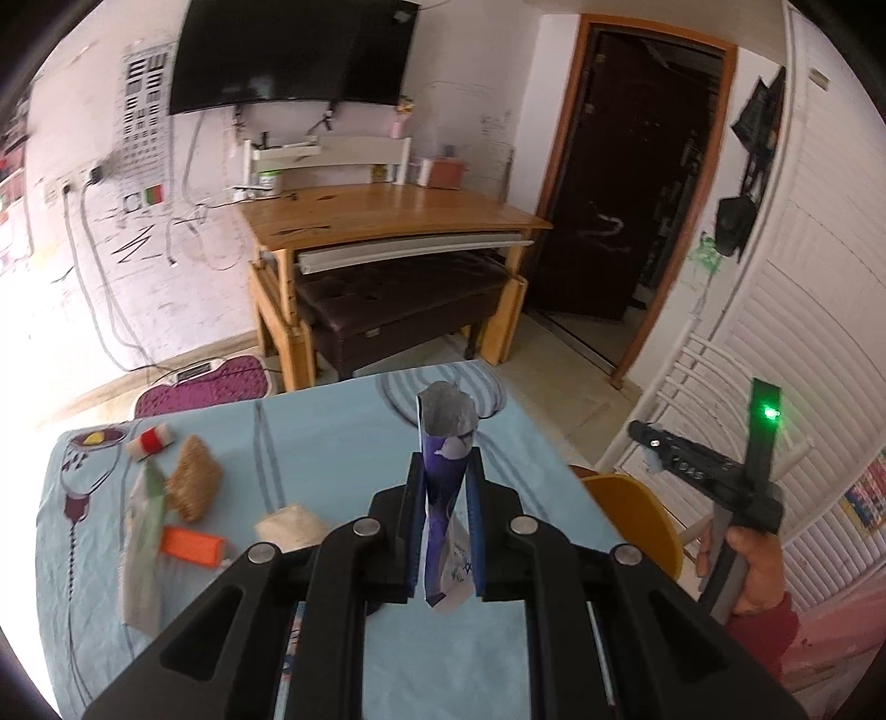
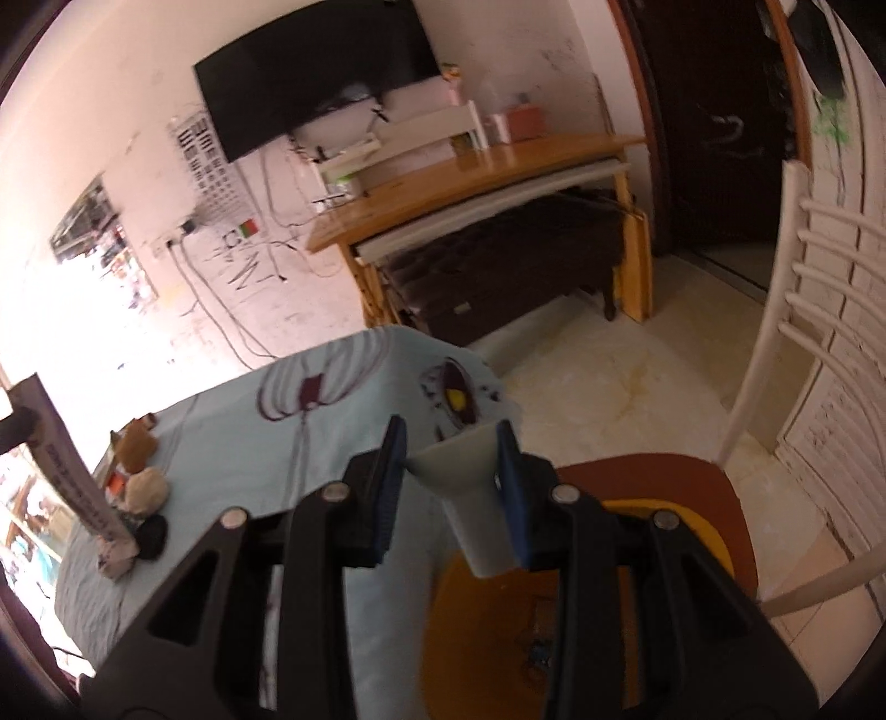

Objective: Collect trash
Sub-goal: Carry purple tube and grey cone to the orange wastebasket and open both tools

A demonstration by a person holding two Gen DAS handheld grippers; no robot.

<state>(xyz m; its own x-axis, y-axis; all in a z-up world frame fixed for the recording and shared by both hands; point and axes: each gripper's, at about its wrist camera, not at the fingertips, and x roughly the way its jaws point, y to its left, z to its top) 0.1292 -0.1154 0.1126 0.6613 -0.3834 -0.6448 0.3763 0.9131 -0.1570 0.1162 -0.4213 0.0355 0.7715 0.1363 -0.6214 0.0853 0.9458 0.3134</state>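
Between the blue pads of our left gripper stands one purple-and-white wrapper, pinched upright with its torn top rising above the fingertips and its lower end hanging below them, above the blue tablecloth. Our right gripper holds one pale cup-like piece, pressed against its right pad, with a gap showing toward the left pad; we cannot tell whether the jaws truly clamp it. That piece hangs over the table's edge, above a yellow chair seat on a brown mat. Left of the left gripper, on the cloth, we count five loose things: one red-and-white roll, one woven tan lump, one pale green-white packet, one orange ridged piece and one cream crumpled wad just beside the tongs. In the left wrist view the right hand, in a red sleeve, grips its handle off to the right of the table, well apart from the left tongs, the tool tilted and pointing leftward with a green light lit. Beyond the table stand one wooden desk and one dark wall screen.
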